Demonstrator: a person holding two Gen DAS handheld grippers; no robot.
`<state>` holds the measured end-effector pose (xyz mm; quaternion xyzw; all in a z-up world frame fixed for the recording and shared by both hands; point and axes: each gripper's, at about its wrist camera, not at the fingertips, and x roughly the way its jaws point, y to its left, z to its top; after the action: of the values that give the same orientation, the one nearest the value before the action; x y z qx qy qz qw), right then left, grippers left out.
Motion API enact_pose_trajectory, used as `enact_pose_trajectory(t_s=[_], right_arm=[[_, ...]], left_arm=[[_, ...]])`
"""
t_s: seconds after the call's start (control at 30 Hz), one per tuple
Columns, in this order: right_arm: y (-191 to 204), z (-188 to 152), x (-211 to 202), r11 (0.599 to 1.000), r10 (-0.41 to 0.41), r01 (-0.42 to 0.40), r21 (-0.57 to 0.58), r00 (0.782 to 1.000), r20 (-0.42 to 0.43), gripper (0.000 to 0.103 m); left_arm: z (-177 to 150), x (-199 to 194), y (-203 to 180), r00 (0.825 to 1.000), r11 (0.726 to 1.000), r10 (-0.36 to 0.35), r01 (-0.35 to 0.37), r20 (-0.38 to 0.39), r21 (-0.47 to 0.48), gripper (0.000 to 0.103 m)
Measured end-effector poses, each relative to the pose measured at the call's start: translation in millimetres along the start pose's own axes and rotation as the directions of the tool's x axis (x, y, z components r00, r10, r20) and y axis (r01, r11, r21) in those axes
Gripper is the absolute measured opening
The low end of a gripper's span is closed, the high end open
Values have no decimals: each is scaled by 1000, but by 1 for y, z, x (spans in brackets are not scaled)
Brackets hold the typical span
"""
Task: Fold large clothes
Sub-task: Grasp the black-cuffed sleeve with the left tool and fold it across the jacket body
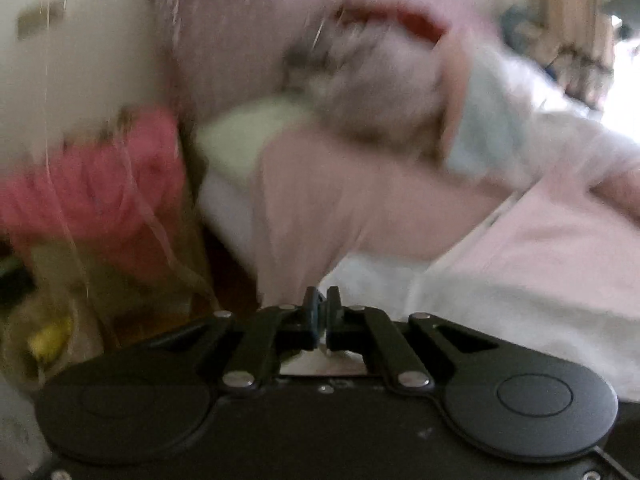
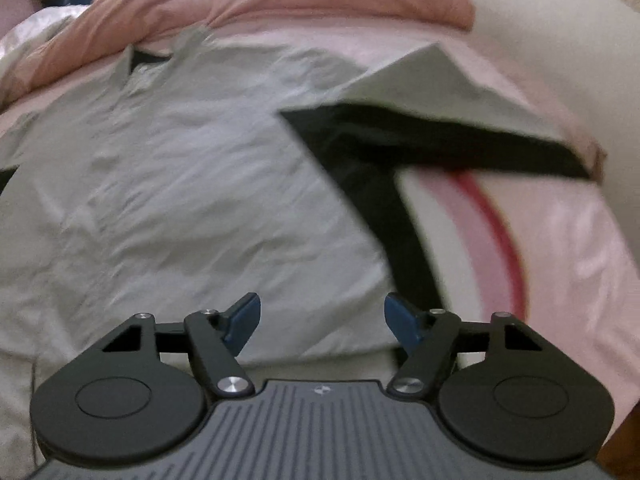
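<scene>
A pale grey collared shirt (image 2: 192, 184) with black side panels lies spread on a pink bed sheet (image 2: 568, 248) in the right wrist view. Its right sleeve (image 2: 432, 88) lies folded across, with a black band (image 2: 460, 144) along it. My right gripper (image 2: 320, 318) is open and empty just above the shirt's lower hem. In the blurred left wrist view my left gripper (image 1: 322, 300) is shut with nothing visibly between its fingers, pointing at the bed edge with pink bedding (image 1: 340, 200).
A rolled pink quilt (image 2: 280, 4) lies along the far side of the shirt. In the left wrist view a red-pink cloth (image 1: 88, 188), a pale green item (image 1: 248, 132) and a grey fuzzy bundle (image 1: 372, 80) sit by the bed. A white wall is behind.
</scene>
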<state>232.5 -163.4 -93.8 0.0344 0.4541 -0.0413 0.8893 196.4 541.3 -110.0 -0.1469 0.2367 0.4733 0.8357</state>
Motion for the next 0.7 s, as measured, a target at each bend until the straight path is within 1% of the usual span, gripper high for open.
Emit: enact_pose_trajectory(t_s=[0.07, 0.13, 0.17, 0.23, 0.27, 0.3, 0.37, 0.4, 0.47, 0.5, 0.53, 0.6, 0.63, 0.7], right_arm=[[-10, 8, -2, 1000, 6, -6, 21, 1000, 28, 85], [-21, 17, 1, 999, 19, -20, 43, 999, 38, 86], [-25, 21, 5, 999, 16, -17, 45, 999, 36, 86], [-31, 30, 16, 1000, 4, -5, 21, 999, 42, 86], [-33, 34, 21, 1000, -18, 18, 11, 999, 43, 85], [-37, 38, 27, 999, -40, 41, -4, 998, 53, 85], [-44, 45, 38, 995, -95, 96, -22, 994, 62, 85], [-49, 49, 45, 992, -124, 126, -26, 990, 61, 86], [-61, 57, 58, 983, -179, 181, -18, 981, 67, 85], [-68, 60, 61, 981, -194, 195, -9, 979, 69, 85], [-75, 63, 66, 979, -204, 204, 7, 977, 68, 85], [-88, 67, 73, 981, -194, 191, 43, 979, 70, 85], [-95, 67, 76, 982, -182, 178, 66, 981, 67, 85], [-107, 67, 78, 985, -151, 144, 97, 986, 69, 86]], left_arm=[[14, -21, -15, 996, 997, -77, 77, 38, 5, 1], [22, -41, -37, 987, 989, -146, 146, 63, 2, 1], [26, -51, -53, 982, 986, -169, 169, 86, 12, 1], [25, -82, -94, 967, 981, -191, 181, 169, 70, 1], [21, -100, -119, 955, 974, -222, 205, 198, 100, 1], [16, -114, -141, 941, 961, -271, 253, 202, 114, 1], [5, -143, -187, 902, 917, -395, 375, 176, 137, 1], [-2, -157, -213, 877, 887, -457, 438, 150, 144, 1], [-20, -186, -263, 818, 819, -568, 550, 92, 163, 1], [-30, -200, -287, 790, 787, -609, 592, 71, 171, 1], [-39, -212, -304, 771, 766, -634, 616, 60, 184, 1], [-63, -243, -351, 730, 716, -683, 657, 36, 236, 1], [-75, -259, -375, 699, 678, -715, 688, 14, 259, 1], [-93, -285, -417, 637, 607, -771, 747, -28, 271, 1]])
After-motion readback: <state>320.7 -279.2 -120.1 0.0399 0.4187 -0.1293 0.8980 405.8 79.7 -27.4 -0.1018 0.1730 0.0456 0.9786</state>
